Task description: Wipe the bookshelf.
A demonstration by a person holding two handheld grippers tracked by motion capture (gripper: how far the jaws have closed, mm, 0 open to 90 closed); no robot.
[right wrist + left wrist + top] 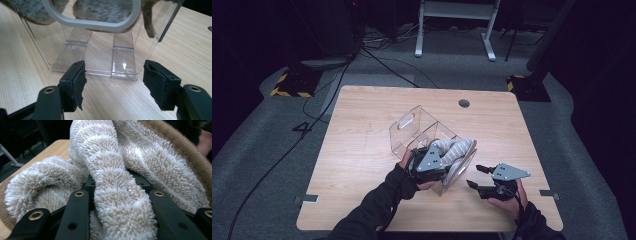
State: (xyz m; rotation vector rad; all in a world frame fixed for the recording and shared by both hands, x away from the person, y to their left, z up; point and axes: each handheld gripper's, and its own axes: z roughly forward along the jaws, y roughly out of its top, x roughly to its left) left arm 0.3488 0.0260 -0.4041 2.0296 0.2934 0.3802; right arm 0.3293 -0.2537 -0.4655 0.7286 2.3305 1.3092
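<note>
Wooden table (362, 150), black cables (382, 62).

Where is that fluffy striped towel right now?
In the high view the towel sits at the table's centre, gripped by the left gripper at the clear box.

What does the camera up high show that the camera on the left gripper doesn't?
High view alone: the whole wooden table, the clear plastic bin, the right gripper with jaws open and nothing between them, both forearms, the grey floor.

Left gripper view alone: a close look at the fluffy beige striped towel with a fold pinched between the left gripper jaws.

Both: the towel, the left gripper gripping it, and some tabletop.
</note>
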